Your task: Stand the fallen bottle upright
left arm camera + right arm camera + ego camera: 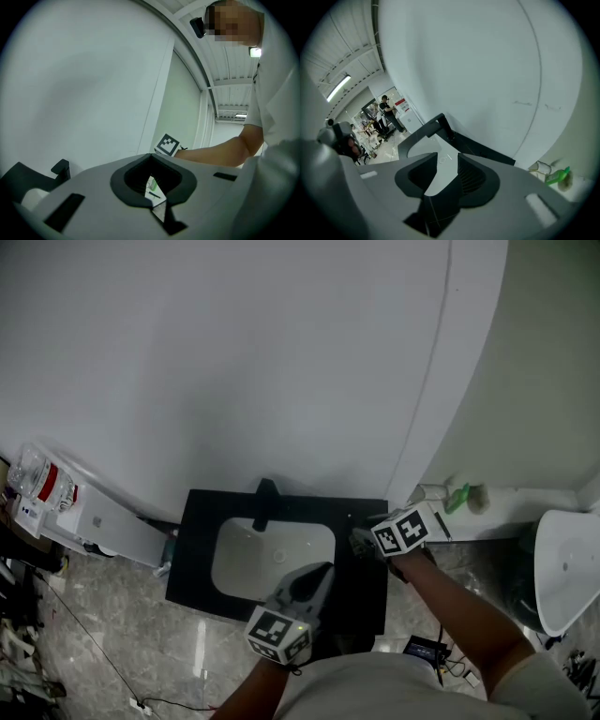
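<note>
Our bottle [457, 496] lies left-to-right on the right ledge [525, 498], its ends indistinct. Our left gripper [322, 572] is pressed together; our right gripper [361, 542] is spread and empty.

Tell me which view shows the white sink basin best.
The head view: it looks down on the whole white basin, set in the black counter. The right gripper view catches only part of it, foreshortened. The left gripper view shows at most a pale sliver at lower left.
</note>
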The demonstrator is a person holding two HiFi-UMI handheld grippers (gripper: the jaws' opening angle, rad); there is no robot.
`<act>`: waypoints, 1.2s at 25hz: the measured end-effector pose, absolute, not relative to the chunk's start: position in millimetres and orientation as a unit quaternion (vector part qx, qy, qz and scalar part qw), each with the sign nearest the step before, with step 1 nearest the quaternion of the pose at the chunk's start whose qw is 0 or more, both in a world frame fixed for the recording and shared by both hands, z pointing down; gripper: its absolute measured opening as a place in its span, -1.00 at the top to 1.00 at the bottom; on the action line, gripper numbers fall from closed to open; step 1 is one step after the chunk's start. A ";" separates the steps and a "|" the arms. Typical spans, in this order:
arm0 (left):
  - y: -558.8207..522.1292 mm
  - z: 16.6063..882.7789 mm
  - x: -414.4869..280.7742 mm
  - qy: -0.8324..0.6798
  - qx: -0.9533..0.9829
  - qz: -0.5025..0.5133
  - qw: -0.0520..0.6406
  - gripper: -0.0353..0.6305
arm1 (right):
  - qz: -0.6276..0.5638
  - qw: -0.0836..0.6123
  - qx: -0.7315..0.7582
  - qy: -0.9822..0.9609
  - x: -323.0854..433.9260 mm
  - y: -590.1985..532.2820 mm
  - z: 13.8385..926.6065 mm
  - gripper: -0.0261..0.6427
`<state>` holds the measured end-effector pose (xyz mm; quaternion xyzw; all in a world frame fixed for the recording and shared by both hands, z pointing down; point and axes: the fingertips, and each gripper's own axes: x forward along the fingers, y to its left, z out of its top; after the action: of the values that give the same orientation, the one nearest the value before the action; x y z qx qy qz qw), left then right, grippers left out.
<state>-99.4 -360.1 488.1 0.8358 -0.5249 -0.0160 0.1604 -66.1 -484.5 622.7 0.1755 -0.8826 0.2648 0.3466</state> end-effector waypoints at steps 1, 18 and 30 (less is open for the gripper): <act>-363.2 490.7 -106.2 -0.525 0.835 -0.016 0.163 0.87 | 0.271 0.361 0.176 -0.875 -72.2 -491.9 636.7 0.52; -401.3 535.1 -182.3 -0.523 0.825 -0.011 0.212 0.87 | 0.366 0.557 0.190 -0.721 -100.9 -579.9 841.6 0.50; -403.5 551.9 -201.4 -0.528 0.818 -0.006 0.229 0.87 | 0.375 0.572 0.175 -0.709 -119.9 -575.7 873.4 0.56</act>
<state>-201.4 -403.5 551.9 0.8178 -0.5281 -0.0057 0.2286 -119.9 -575.7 873.4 0.1747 -0.7088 0.3746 0.5716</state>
